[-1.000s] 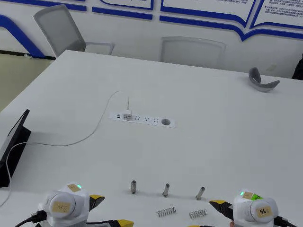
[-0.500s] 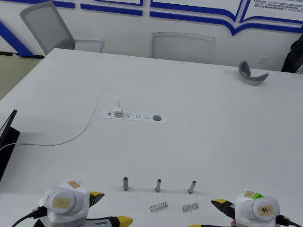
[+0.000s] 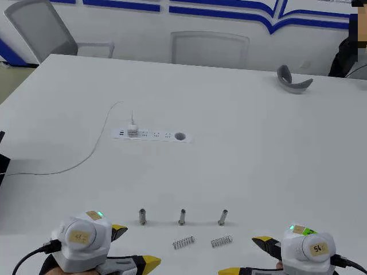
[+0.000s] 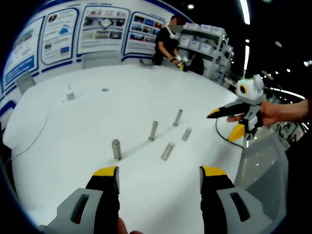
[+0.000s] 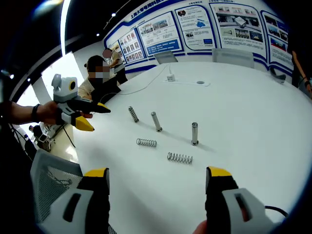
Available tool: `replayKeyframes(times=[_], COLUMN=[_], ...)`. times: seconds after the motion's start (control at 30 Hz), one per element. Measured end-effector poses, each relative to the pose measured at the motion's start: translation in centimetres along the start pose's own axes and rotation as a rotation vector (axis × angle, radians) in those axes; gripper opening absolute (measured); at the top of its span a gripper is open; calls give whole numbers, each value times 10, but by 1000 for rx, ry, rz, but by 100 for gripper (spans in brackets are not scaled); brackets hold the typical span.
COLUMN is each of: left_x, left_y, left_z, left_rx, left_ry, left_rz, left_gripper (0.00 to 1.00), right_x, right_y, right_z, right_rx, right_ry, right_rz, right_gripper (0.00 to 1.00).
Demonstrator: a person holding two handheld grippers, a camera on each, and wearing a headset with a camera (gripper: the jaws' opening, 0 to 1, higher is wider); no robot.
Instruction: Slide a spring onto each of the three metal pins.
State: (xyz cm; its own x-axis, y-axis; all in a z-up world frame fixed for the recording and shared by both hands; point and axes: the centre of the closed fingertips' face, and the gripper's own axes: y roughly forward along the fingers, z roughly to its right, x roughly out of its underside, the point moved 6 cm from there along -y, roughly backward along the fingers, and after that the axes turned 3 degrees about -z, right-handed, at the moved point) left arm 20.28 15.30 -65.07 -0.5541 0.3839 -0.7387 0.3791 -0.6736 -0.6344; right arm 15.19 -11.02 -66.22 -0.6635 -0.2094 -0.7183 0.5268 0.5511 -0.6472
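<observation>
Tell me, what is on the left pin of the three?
A spring sits around the left pin, covering its shaft. Only the pin's top shows above the coils; its base is hidden.

Head view: the camera is looking forward and steeply down over the desk (image 3: 241, 103) from its near edge. Left gripper view: riding low above the desk, it is facing rightward, close to the three pins (image 4: 153, 130). Right gripper view: equally low, it is facing leftward. All three are sharing the pins and two loose springs (image 3: 183, 242).
</observation>
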Motion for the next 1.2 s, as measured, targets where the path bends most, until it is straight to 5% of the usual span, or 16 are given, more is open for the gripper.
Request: replayKeyframes(times=[0.47,0.83,1.2], left_x=[-19,-21,-18], left_y=[31,56,81], left_z=[9,15,19], left_rx=[66,105,141], left_ry=[121,223,233], left_rz=[-59,-125,-156], left_gripper=[65,60,51], right_x=[6,3,9], right_y=[-21,-38,-42], right_z=[3,6,1], right_rx=[7,20,16], right_ry=[-4,-2,2], right_rz=[-4,13,7], right_gripper=[83,83,83])
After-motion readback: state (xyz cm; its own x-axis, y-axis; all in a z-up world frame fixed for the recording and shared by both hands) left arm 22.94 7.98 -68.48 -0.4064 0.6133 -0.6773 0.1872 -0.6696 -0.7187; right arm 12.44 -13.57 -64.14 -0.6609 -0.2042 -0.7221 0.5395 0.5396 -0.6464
